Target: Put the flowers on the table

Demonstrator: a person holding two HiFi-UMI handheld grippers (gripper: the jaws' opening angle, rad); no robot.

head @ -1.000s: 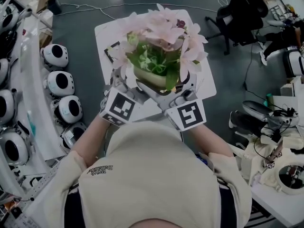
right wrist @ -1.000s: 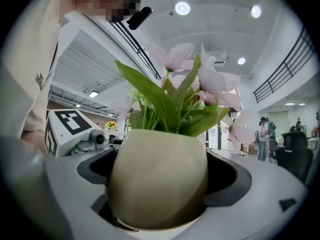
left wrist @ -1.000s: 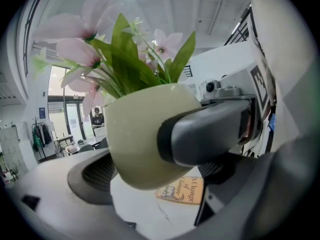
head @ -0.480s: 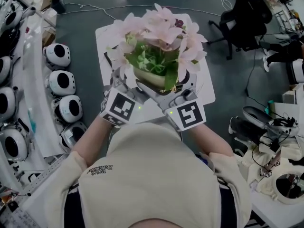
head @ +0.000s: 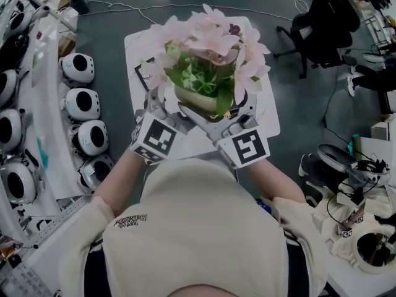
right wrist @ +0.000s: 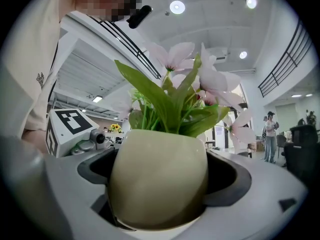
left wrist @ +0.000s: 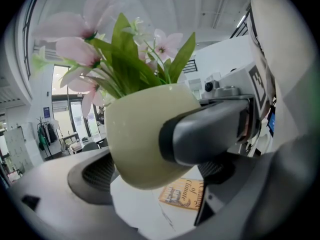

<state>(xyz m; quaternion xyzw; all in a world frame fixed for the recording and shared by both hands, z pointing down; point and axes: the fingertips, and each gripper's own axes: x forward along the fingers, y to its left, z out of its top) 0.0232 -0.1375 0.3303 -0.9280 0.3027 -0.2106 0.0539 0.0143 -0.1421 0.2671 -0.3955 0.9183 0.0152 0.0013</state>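
Observation:
A cream round pot [head: 197,98] of pink flowers [head: 210,39] with green leaves hangs just above the white table [head: 139,45]. My left gripper [head: 166,106] and right gripper [head: 241,110] clasp the pot from either side, and both are shut on it. In the left gripper view the pot [left wrist: 145,139] fills the gap between the jaws of the left gripper [left wrist: 155,176], and a finger of the right gripper [left wrist: 205,134] crosses its front. In the right gripper view the pot [right wrist: 160,174] sits deep in the right gripper [right wrist: 160,189].
An orange printed card [left wrist: 185,194] lies on the table under the pot. White round robot heads [head: 81,104] line the shelf at the left. A black office chair [head: 318,20] stands on the floor at the right, and a cluttered desk [head: 365,246] lies at the lower right.

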